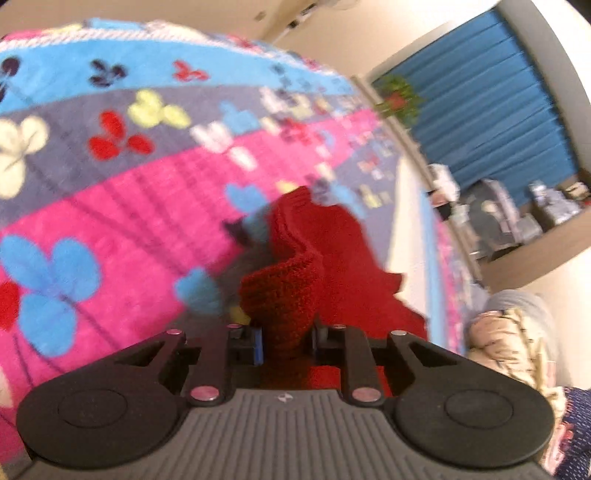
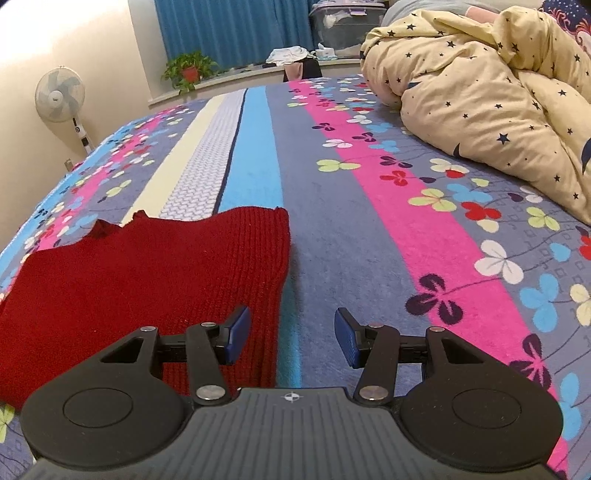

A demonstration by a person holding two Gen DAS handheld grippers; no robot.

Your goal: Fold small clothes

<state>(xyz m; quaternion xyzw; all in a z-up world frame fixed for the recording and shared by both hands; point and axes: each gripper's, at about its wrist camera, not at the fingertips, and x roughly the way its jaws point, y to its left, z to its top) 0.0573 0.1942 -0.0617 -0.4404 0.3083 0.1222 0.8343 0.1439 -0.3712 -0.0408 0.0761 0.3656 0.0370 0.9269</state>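
Warm, fairly bright indoor light. Heavy motion blur across the left wrist view, smearing the floral blanket [image 1: 110,155]. Sharp right wrist view; glare on the wall [image 2: 74,33]. Strong fisheye bending at edges.

Red knit garment [image 2: 147,280] on bed; edge bunched upward

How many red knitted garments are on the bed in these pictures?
1. The red knitted garment lies on the flowered bed cover; the left gripper pinches a fold of it. Others may be hidden outside the views.
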